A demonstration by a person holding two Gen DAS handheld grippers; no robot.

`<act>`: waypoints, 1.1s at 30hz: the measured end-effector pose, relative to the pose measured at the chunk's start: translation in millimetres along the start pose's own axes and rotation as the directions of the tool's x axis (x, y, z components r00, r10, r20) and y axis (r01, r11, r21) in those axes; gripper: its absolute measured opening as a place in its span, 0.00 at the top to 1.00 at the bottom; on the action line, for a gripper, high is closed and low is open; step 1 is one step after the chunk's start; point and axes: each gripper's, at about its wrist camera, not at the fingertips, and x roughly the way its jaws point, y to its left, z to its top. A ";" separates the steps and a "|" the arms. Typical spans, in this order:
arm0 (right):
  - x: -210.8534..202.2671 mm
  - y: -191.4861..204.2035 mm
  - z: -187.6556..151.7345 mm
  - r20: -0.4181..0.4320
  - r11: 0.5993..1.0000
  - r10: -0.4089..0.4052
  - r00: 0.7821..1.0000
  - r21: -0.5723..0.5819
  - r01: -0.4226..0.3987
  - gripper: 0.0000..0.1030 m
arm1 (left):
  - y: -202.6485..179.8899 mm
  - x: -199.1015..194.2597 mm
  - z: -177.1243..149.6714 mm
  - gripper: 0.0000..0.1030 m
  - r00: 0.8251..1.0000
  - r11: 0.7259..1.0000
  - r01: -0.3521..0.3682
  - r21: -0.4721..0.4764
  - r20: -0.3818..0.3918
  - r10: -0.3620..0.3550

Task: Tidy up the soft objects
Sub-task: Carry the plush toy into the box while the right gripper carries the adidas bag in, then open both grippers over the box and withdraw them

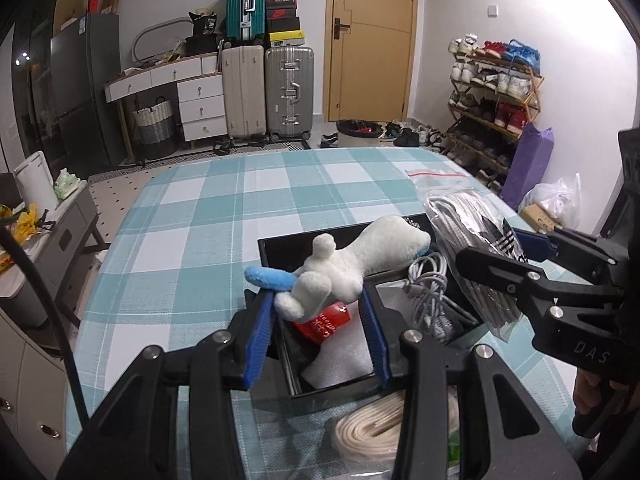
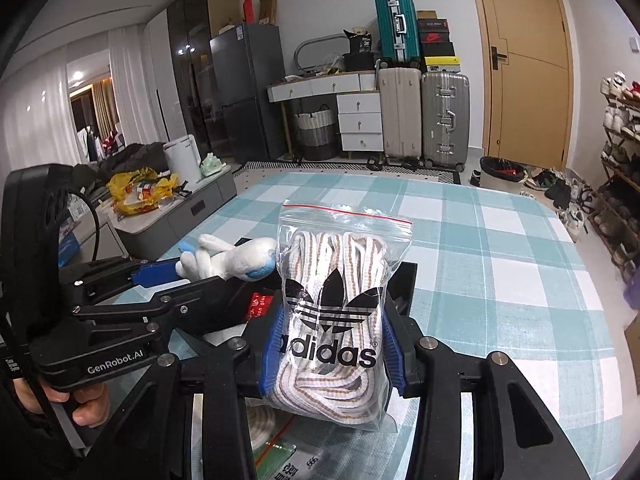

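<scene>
My left gripper (image 1: 316, 300) is shut on a white plush toy (image 1: 352, 264) with a blue tail, held above an open black box (image 1: 280, 248) on the checked bedspread. My right gripper (image 2: 330, 344) is shut on a clear zip bag of striped laces with an Adidas logo (image 2: 332, 308), held upright over the box's right side. The bag also shows in the left wrist view (image 1: 476, 248), and the plush toy in the right wrist view (image 2: 232, 260). The box holds a red packet (image 1: 324, 324), white foam (image 1: 344, 360) and coiled grey cables (image 1: 432, 292).
A coil of cream laces (image 1: 372, 428) lies in front of the box. The teal and white checked bed (image 1: 224, 216) stretches ahead. Suitcases (image 1: 268, 92), a white desk, a door and a shoe rack (image 1: 492, 96) stand beyond it. A low grey table (image 2: 176, 212) is at the left.
</scene>
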 end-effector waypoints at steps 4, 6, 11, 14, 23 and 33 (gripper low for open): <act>13.0 -0.2 1.5 -0.021 1.000 -0.018 1.000 -0.025 0.017 0.58 | -1.1 4.7 -0.7 0.60 1.000 0.999 -0.028 0.017 -0.011 0.029; 17.7 0.2 1.7 -0.031 0.999 -0.019 0.999 -0.030 0.018 0.58 | -1.0 7.2 -0.9 0.60 0.999 1.000 -0.022 0.021 -0.024 0.023; 26.0 1.8 3.2 -0.046 0.998 -0.030 0.998 -0.054 0.027 0.58 | -1.7 8.3 -0.5 0.59 0.999 1.000 -0.017 0.025 -0.027 0.017; 30.5 2.1 2.4 -0.058 0.998 -0.037 0.998 -0.062 0.034 0.58 | -0.2 8.2 -0.7 0.59 1.000 1.000 -0.009 0.018 -0.027 0.009; 22.8 -2.7 2.8 -0.027 0.998 -0.018 0.999 -0.066 0.016 0.34 | 7.8 3.8 -2.6 0.39 0.998 0.998 0.052 -0.029 -0.033 -0.053; -11.7 -15.7 -12.7 0.009 1.000 -0.030 1.000 -0.002 0.030 0.01 | 14.6 -13.9 -16.3 0.01 0.997 0.994 0.077 -0.082 -0.004 -0.077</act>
